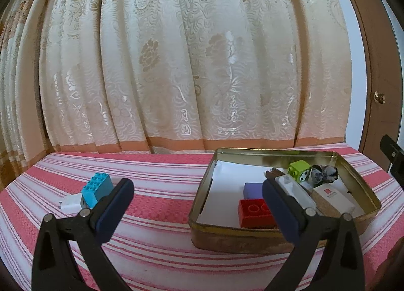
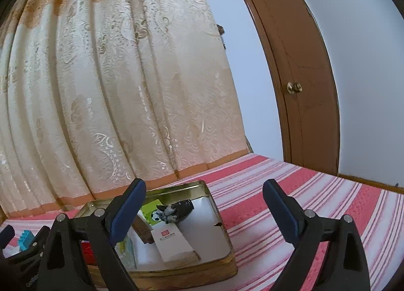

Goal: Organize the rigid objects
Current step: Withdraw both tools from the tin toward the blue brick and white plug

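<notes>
A gold metal tin [image 1: 252, 239] sits on the striped cloth, holding a red brick [image 1: 255, 212], a purple block [image 1: 253, 189], a green brick with a football print [image 1: 300, 171], a dark figurine [image 1: 324, 174], a white box [image 1: 333, 198] and a white stick-shaped item [image 1: 294, 188]. Left of the tin, a light-blue brick [image 1: 97, 190] rests against a white plug adapter [image 1: 70, 204]. My left gripper [image 1: 198, 203] is open, empty, between the blue brick and the tin. My right gripper [image 2: 204, 207] is open and empty above the tin [image 2: 222, 234], where the figurine [image 2: 176, 209] and white box [image 2: 174, 243] show.
A cream patterned curtain [image 1: 189, 63] hangs right behind the cloth-covered surface [image 1: 156, 164]. A brown wooden door [image 2: 298, 83] with a brass knob stands at the right. Striped cloth [image 2: 315, 190] stretches to the right of the tin. The left gripper's arm [image 2: 22, 248] shows at the lower left.
</notes>
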